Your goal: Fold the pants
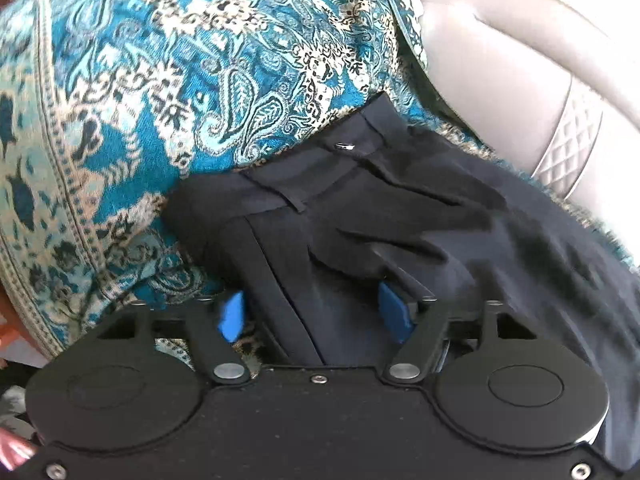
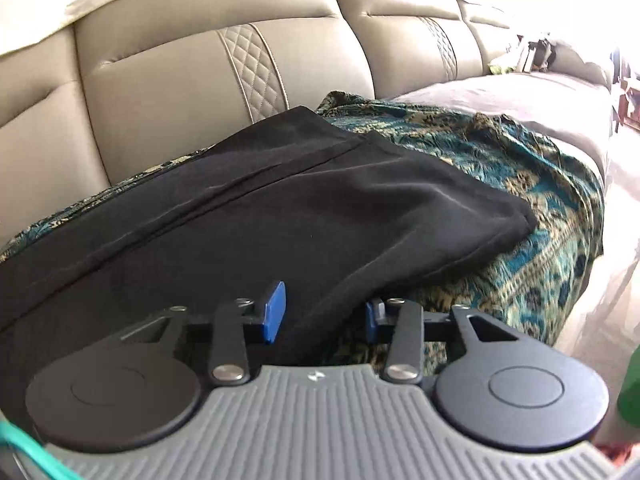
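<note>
Beige sofa [image 2: 172,92] cushions back the scene, with one teal patterned throw [image 1: 132,112] spread over the seat. One pair of black pants [image 1: 360,216] lies on the throw, waistband end in the left view, leg end in the right. Two grippers work it: the left gripper [image 1: 316,312] has its two blue pads [image 1: 231,315] pinching fabric near the waistband; the right gripper [image 2: 322,312] likewise pinches a fold at the pants' near edge.
</note>
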